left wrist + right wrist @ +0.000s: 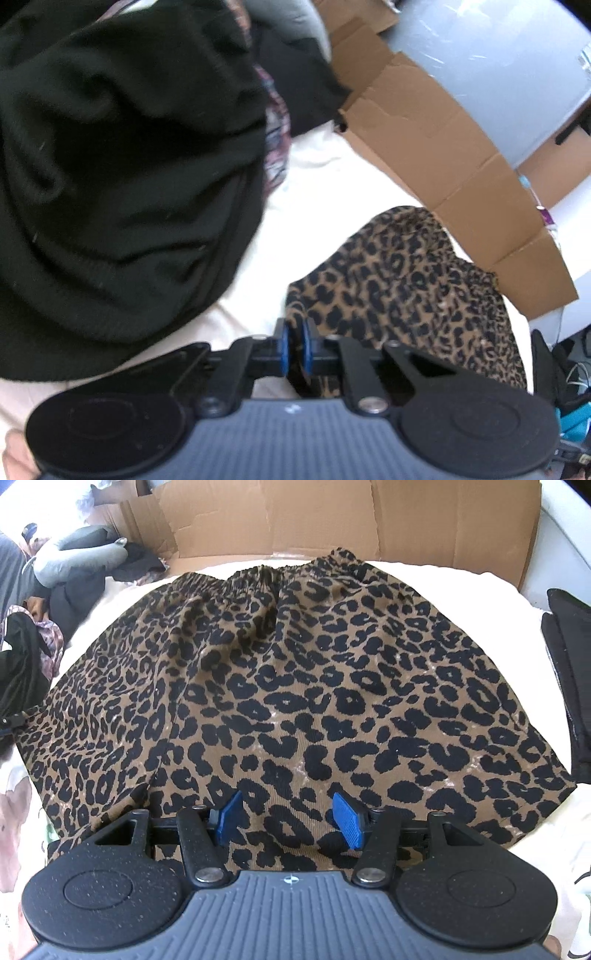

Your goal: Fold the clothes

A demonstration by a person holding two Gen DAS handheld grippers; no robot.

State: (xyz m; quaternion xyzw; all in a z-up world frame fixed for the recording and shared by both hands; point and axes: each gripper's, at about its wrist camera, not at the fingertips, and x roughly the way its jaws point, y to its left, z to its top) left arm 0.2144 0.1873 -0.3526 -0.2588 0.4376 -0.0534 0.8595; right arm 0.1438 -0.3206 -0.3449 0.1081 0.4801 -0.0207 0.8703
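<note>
White bedding (424, 574) under leopard-print shorts (295, 686), left hand-held gripper (295, 345) clamped on them, right hand-held gripper (291, 821) apart.

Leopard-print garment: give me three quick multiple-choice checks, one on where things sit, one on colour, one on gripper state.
1. The garment's elastic waistband lies
A) by the cardboard
B) under the right gripper
C) over the black pile

2. The gripper pads are
A) red
B) blue
C) white

3. The left gripper is
A) open above bare sheet
B) shut on the garment's corner
C) shut on black fabric

Answers:
1 A: the waistband of the leopard-print garment runs along the cardboard.
2 B: the pads show blue.
3 B: the left gripper pinches leopard cloth; the right gripper stands open.
</note>
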